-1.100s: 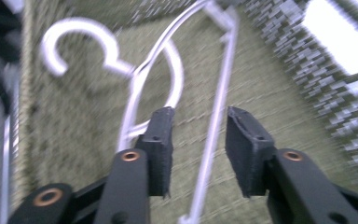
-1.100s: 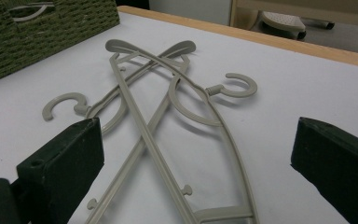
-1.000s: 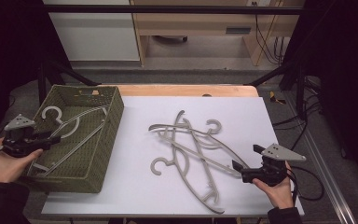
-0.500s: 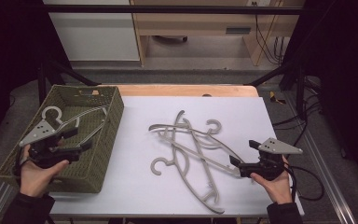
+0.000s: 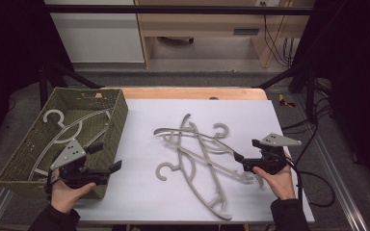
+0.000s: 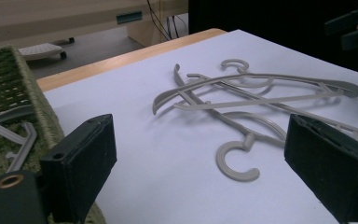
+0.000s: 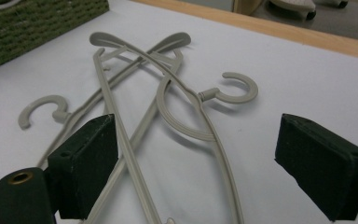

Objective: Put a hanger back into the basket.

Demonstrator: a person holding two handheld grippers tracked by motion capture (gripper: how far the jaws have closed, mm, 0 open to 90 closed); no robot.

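Between green basket (image 5: 118, 115) and right gripper (image 5: 241, 160): tangled hangers (image 5: 197, 154); both grippers' jaws spread, left gripper (image 5: 107, 160) included.

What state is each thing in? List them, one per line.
Left tongs: open, empty, at the basket's near corner.
Right tongs: open, empty, at the pile's edge.
Hangers: tangled, flat on the table.
Basket: upright, hangers lying inside.

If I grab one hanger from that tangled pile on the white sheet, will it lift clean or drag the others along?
Probably drags: the grey hangers cross over each other, hooks interlocked. They look thin, rigid plastic, so likely light. On the smooth white sheet they would probably slide.
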